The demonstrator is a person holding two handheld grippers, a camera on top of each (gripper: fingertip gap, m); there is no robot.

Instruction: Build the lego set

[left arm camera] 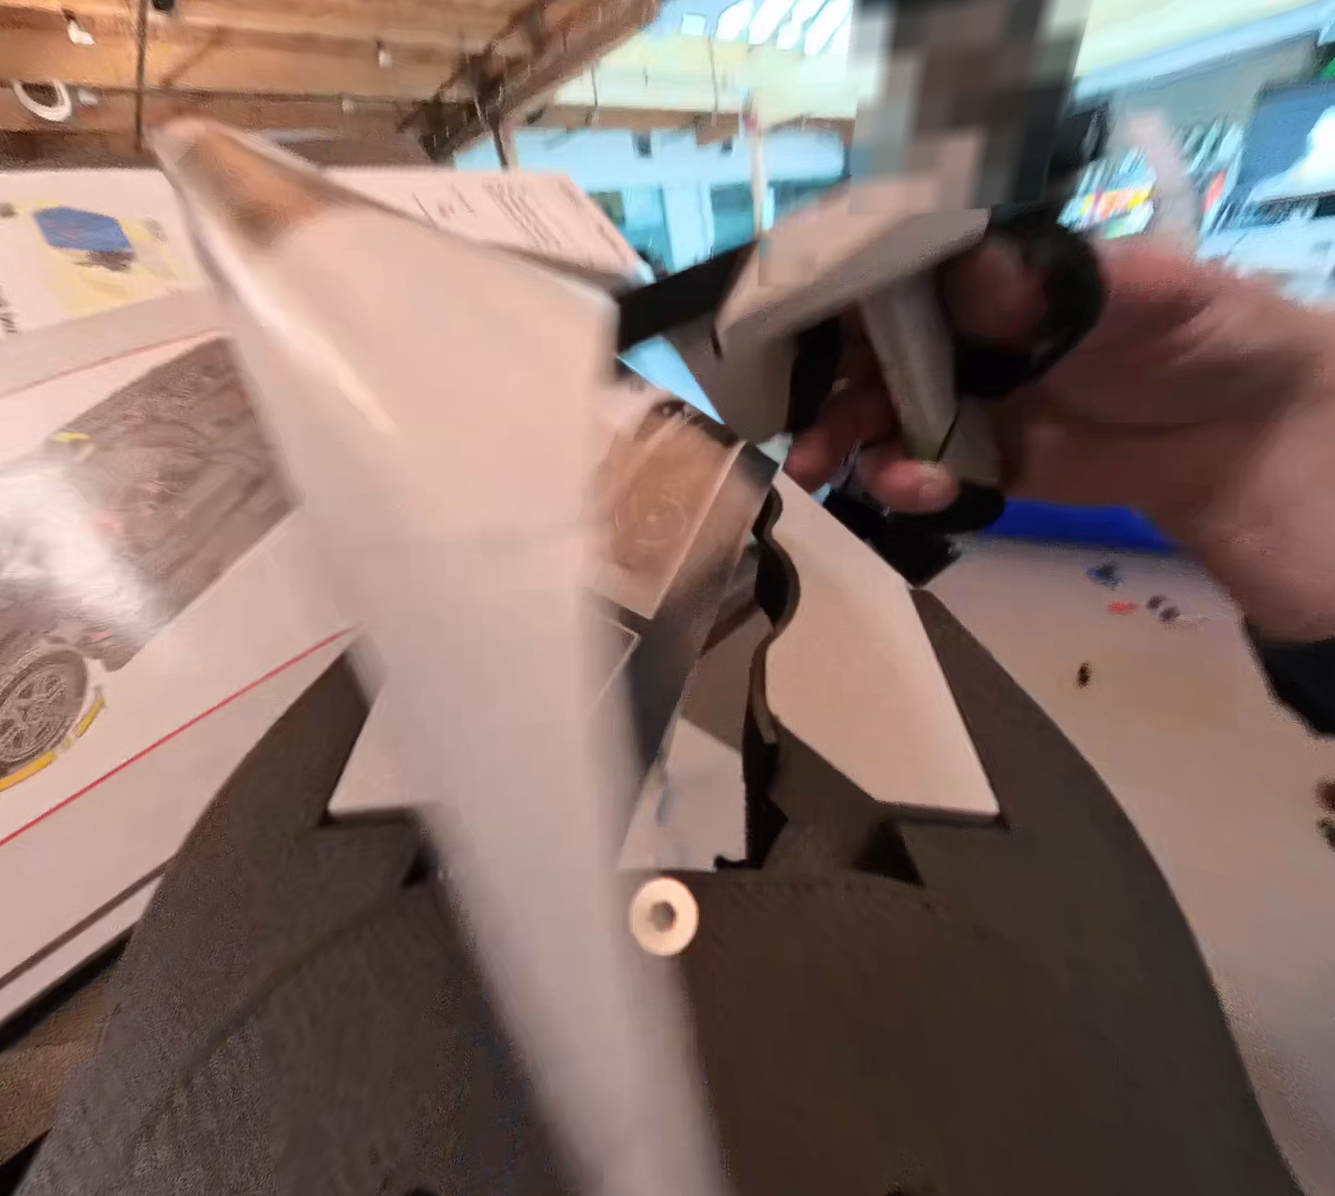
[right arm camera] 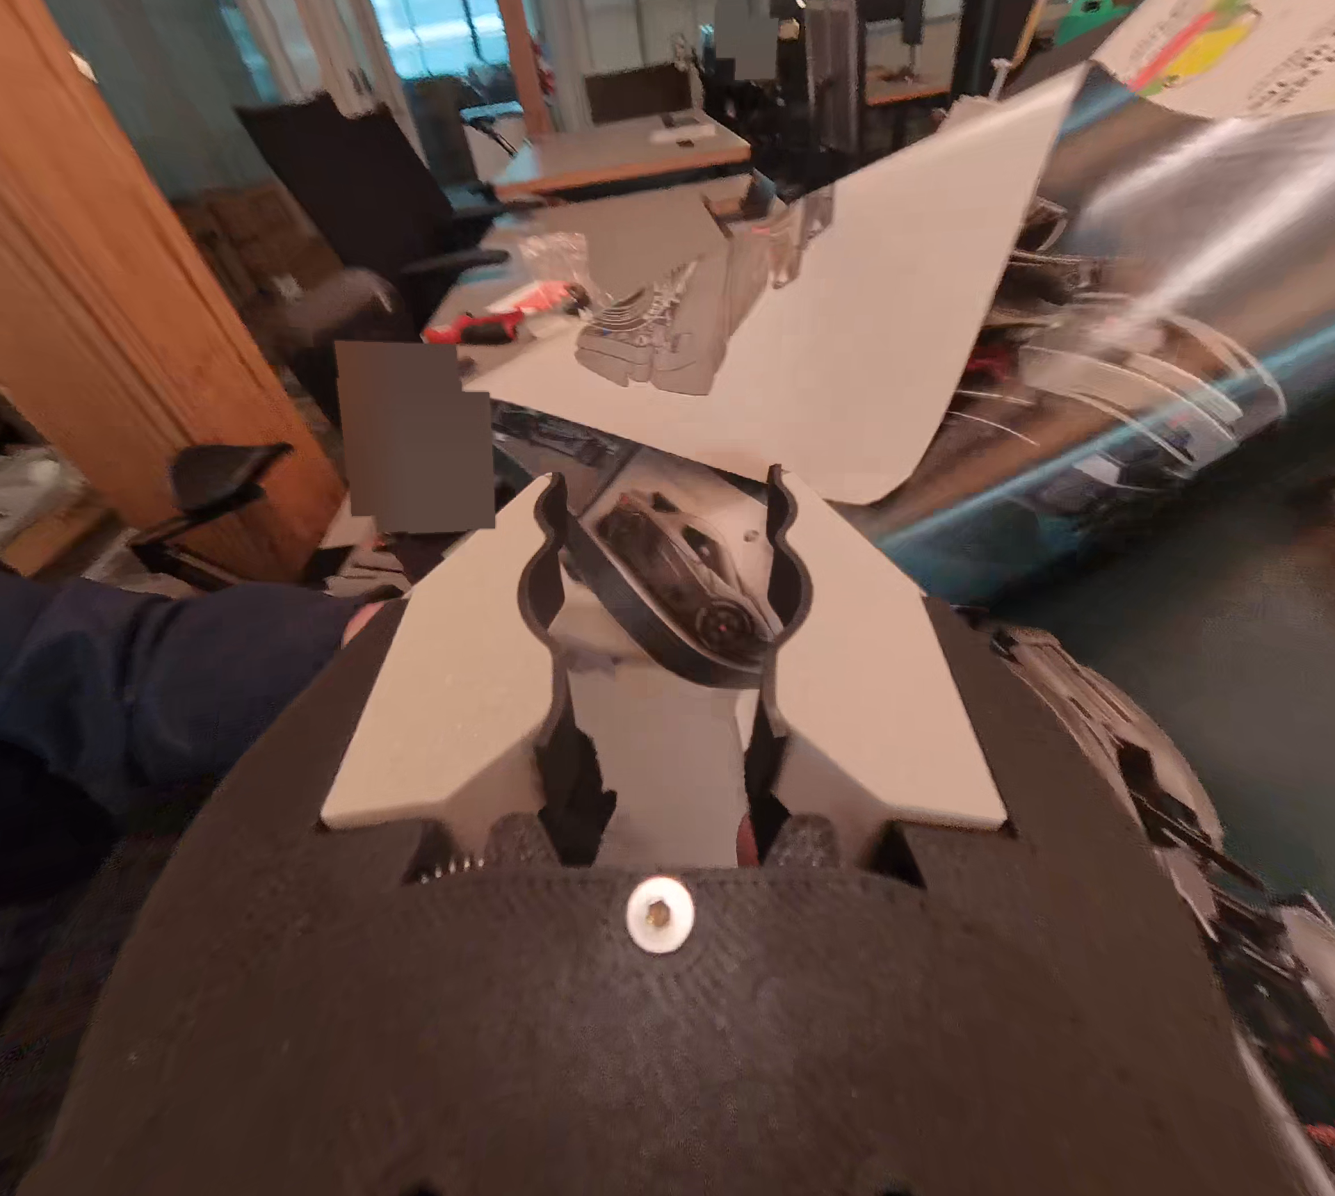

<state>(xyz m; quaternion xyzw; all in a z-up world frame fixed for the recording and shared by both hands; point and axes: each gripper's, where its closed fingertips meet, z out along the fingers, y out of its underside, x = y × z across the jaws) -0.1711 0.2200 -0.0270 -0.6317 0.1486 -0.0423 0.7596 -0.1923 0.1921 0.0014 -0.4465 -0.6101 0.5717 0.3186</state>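
Note:
The instruction booklet lies open at the left, with car pictures on its pages. A loose white page, blurred by motion, stands across my left gripper and hides its left finger. The right finger sits wide out, so the jaws are open. My right gripper is open and empty, just in front of a curled booklet page with a car picture under its tips. It also shows in the left wrist view, held by a hand at the top edge of the page.
Small loose lego pieces lie on the white table at the right, near a blue item. A red item and clear bags lie on the far table. A dark sleeve is at left. The grippers' ends are close to 4 cm from one another.

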